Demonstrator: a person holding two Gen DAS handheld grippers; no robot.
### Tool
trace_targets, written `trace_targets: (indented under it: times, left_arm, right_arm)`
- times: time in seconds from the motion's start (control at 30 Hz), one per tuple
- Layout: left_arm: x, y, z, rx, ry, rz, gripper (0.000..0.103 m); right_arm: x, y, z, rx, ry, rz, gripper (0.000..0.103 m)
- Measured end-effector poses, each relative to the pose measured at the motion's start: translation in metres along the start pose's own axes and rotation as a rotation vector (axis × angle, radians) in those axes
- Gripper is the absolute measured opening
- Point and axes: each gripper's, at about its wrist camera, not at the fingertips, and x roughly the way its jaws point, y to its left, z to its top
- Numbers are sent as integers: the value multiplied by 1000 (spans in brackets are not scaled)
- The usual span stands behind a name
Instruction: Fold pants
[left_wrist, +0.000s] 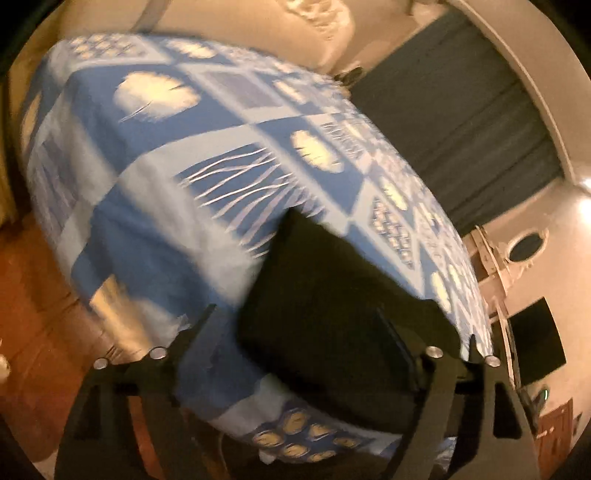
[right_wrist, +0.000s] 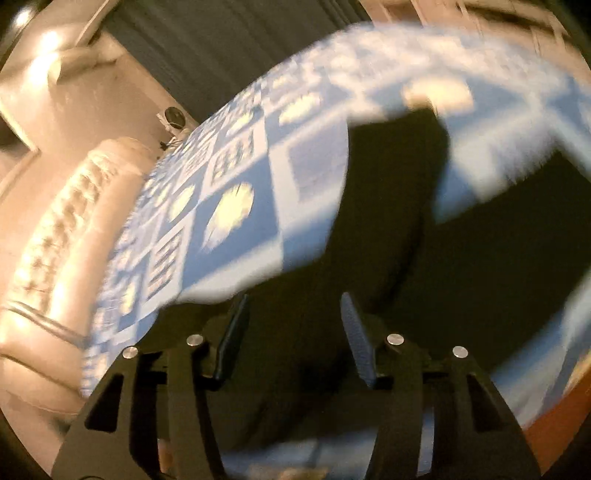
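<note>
Black pants (left_wrist: 332, 295) lie on a bed with a blue and white patterned cover (left_wrist: 166, 155). In the left wrist view my left gripper (left_wrist: 295, 317) is open above the near edge of the bed, its right finger over the pants' end. In the right wrist view the pants (right_wrist: 388, 206) spread across the cover (right_wrist: 236, 177), with two dark parts running away from me. My right gripper (right_wrist: 295, 306) is open, its fingers (right_wrist: 232, 332) wide apart just above the black cloth. Both views are blurred by motion.
A cream tufted headboard (right_wrist: 55, 236) stands at the bed's end. Dark curtains (left_wrist: 461, 122) hang behind the bed. A wooden floor (left_wrist: 33, 295) shows beside it. A black screen (left_wrist: 535, 336) and a wall mirror (left_wrist: 524, 245) are on the far wall.
</note>
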Motion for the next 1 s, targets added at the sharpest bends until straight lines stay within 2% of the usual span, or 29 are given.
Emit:
trace_targets:
  times: [0.1, 0.17, 0.3, 0.4, 0.47, 0.5, 0.53, 0.57, 0.6, 0.63, 0.7, 0.8, 0.9, 1.0]
  left_arm:
    - [24, -25, 5, -23, 68, -60, 85]
    - [47, -41, 3, -69, 118, -82, 85]
    - [88, -56, -6, -130, 214, -97, 85]
    - [98, -68, -16, -92, 211, -57, 86]
    - [100, -75, -19, -41, 200, -30, 86]
    - [100, -77, -21, -22, 198, -21, 87]
    - [100, -79, -22, -5, 197, -14, 87]
    - [100, -80, -23, 5, 196, -10, 87]
    - [99, -80, -24, 14, 194, -7, 87]
    - [98, -81, -25, 23, 191, 0, 87]
    - [97, -84, -25, 34, 189, 15, 87]
    - [92, -87, -28, 21, 197, 24, 87]
    - [90, -97, -31, 4, 209, 7, 87]
    - [87, -113, -36, 21, 213, -14, 87]
  right_arm:
    - [55, 18, 55, -83, 59, -137, 54]
    - [98, 21, 84, -138, 96, -268, 54]
    - [165, 19, 112, -202, 163, -453, 54]
    - [195, 9, 115, -233, 193, -548, 54]
    - [197, 0, 116, -237, 186, -537, 54]
    - [194, -4, 116, -225, 177, -529, 45]
    - [188, -10, 117, -224, 169, -521, 28]
    - [184, -13, 119, -222, 162, -505, 23]
    - [176, -16, 119, -214, 150, -489, 13]
    - [162, -21, 119, -204, 129, -464, 9]
    - [132, -30, 119, -175, 69, -403, 9]
    - [64, -56, 112, -111, -29, -268, 9]
    - [1, -91, 98, -47, -100, -178, 8]
    - [-47, -128, 81, 21, -149, -127, 8]
